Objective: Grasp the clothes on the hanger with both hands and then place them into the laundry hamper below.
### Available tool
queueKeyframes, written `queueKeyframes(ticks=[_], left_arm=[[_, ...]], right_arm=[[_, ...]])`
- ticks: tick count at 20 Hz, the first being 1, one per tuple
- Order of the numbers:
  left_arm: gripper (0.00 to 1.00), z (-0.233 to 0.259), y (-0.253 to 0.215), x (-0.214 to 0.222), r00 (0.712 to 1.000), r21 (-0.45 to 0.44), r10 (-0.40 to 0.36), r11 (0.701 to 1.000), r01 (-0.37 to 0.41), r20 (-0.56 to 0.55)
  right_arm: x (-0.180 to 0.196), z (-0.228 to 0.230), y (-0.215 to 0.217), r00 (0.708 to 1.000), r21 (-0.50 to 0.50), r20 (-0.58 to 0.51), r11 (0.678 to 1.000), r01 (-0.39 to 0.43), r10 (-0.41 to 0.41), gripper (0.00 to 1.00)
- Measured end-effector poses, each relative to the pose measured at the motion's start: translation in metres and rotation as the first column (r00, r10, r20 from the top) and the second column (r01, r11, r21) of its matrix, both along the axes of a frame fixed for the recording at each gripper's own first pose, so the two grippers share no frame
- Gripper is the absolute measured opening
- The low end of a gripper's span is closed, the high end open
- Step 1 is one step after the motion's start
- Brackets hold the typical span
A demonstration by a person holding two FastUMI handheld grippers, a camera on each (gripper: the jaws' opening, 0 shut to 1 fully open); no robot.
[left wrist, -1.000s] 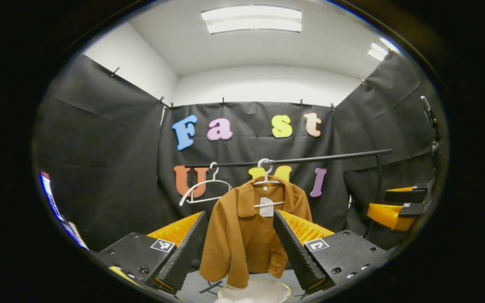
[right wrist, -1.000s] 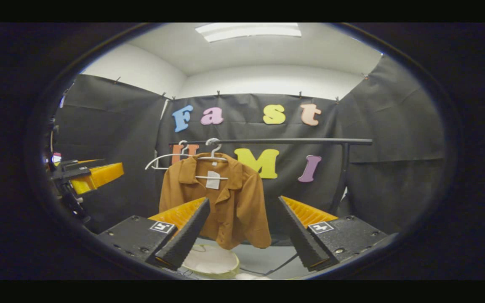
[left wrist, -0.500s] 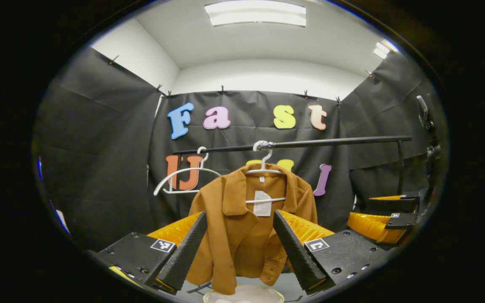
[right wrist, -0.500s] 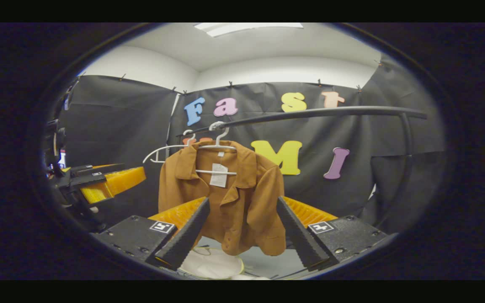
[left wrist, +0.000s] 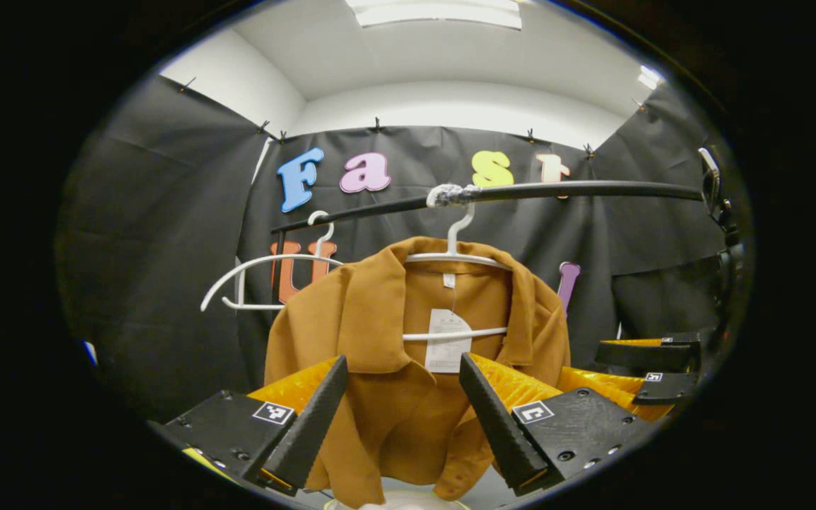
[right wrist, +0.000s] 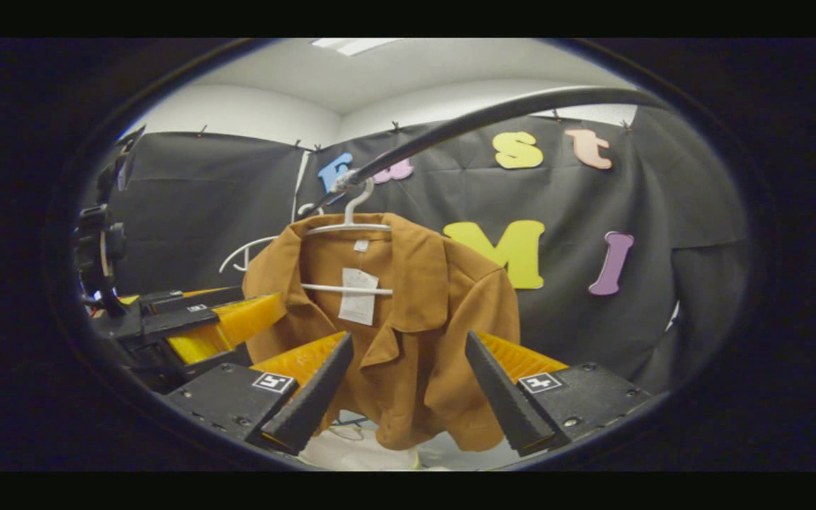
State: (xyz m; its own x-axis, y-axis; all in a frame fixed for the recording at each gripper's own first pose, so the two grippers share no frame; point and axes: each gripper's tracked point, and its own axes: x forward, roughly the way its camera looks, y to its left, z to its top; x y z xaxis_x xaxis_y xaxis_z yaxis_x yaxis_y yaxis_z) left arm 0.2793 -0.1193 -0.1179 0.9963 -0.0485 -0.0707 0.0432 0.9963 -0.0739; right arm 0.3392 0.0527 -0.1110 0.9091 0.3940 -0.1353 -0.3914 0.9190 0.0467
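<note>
A brown collared shirt [left wrist: 380,319] hangs on a white hanger [left wrist: 454,237] from a black rail [left wrist: 578,190]. A paper tag dangles inside its neck. My left gripper [left wrist: 402,360] stands open right in front of the shirt's chest, with nothing pinched. In the right gripper view the same shirt [right wrist: 443,312] hangs just ahead, and my right gripper [right wrist: 409,336] is open before its lower front. The white hamper's rim [left wrist: 394,501] peeks out below the hem, and the hamper [right wrist: 358,450] lies on the floor under the shirt.
An empty white hanger [left wrist: 259,265] hangs on the rail to the shirt's left. The right gripper [left wrist: 592,360] shows beside the shirt's right shoulder, and the left gripper [right wrist: 263,296] near its left side. The rail [right wrist: 479,117] arches overhead.
Both grippers have moved forward towards the shirt, which now looms much larger. The rail sits higher in both views. Both stay open.
</note>
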Motion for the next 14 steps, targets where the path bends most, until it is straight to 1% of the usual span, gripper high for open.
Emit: queueKeyframes(ticks=[1, 2, 3, 5, 7, 9, 10, 11, 12, 13, 14], left_arm=[[1.00, -0.004, -0.002, 0.008, 1.000, 0.001, 0.002, 1.000, -0.002, -0.011], [1.00, -0.008, -0.003, 0.016, 1.000, -0.002, 0.009, 1.000, -0.009, -0.025], [1.00, -0.013, -0.001, 0.024, 0.999, -0.006, 0.017, 1.000, -0.017, -0.036], [1.00, -0.021, 0.006, 0.039, 0.997, -0.014, 0.047, 0.999, -0.048, -0.060], [1.00, -0.028, 0.017, 0.049, 0.992, -0.021, 0.096, 0.995, -0.098, -0.079], [1.00, -0.033, 0.023, 0.057, 0.987, -0.028, 0.127, 0.991, -0.130, -0.098], [1.00, -0.035, 0.026, 0.060, 0.986, -0.020, 0.136, 0.990, -0.139, -0.099], [0.91, -0.034, 0.029, 0.062, 0.984, -0.001, 0.152, 0.988, -0.153, -0.092], [0.91, -0.035, 0.033, 0.064, 0.982, 0.017, 0.168, 0.986, -0.168, -0.088], [0.94, -0.037, 0.038, 0.066, 0.979, 0.032, 0.182, 0.983, -0.180, -0.088], [0.95, -0.038, 0.041, 0.067, 0.977, 0.043, 0.194, 0.981, -0.191, -0.086]], right_arm=[[0.010, -0.003, 0.001, 1.000, 0.005, -0.012, 1.000, -0.004, 0.005, 1.00], [0.018, -0.006, 0.004, 1.000, 0.013, -0.022, 1.000, -0.014, 0.015, 0.98], [0.025, -0.009, 0.007, 0.999, 0.019, -0.031, 1.000, -0.020, 0.020, 1.00], [0.039, -0.016, 0.013, 0.998, 0.025, -0.050, 0.999, -0.030, 0.032, 1.00], [0.052, -0.019, 0.015, 0.998, 0.031, -0.052, 0.999, -0.025, 0.026, 0.99], [0.064, -0.024, 0.020, 0.998, 0.023, -0.057, 0.999, -0.022, 0.023, 0.98], [0.068, -0.026, 0.022, 0.998, 0.023, -0.061, 0.999, -0.025, 0.027, 0.98], [0.072, -0.027, 0.024, 0.998, 0.025, -0.060, 0.999, -0.021, 0.022, 0.98], [0.077, -0.027, 0.024, 0.998, 0.027, -0.060, 0.999, -0.017, 0.019, 0.98], [0.081, -0.029, 0.027, 0.998, 0.023, -0.063, 1.000, -0.020, 0.022, 0.98], [0.086, -0.031, 0.028, 0.997, 0.023, -0.069, 1.000, -0.016, 0.018, 0.95]])
